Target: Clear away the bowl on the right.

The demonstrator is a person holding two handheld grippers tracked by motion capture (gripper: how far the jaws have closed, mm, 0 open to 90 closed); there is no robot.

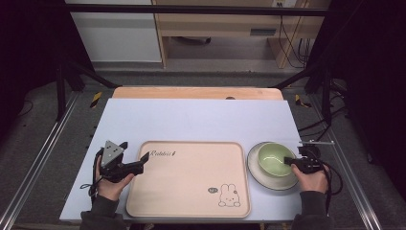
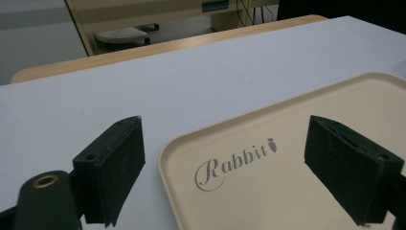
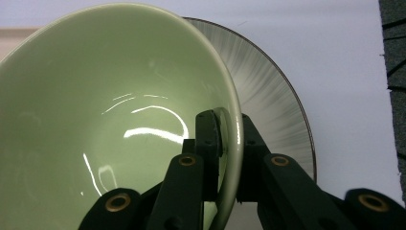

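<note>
Right hand-held gripper [image 3: 229, 143] pinching green bowl [image 3: 95, 120] rim over plate [image 3: 273, 96]; left hand-held gripper [image 2: 230, 167] spread above tray [image 2: 287, 191] corner

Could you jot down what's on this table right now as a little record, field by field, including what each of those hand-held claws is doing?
Surface: pale blue sheet over a wooden table
Tray: beige tray, nothing on it, printed with "Rabbit" and a bunny drawing
Bowl: green bowl, sitting on the plate
Plate: grey plate, to the right of the tray
Right gripper: jaws shut on the bowl's rim, one inside, one outside
Left gripper: jaws open, over the tray's near left corner, holding nothing
</note>
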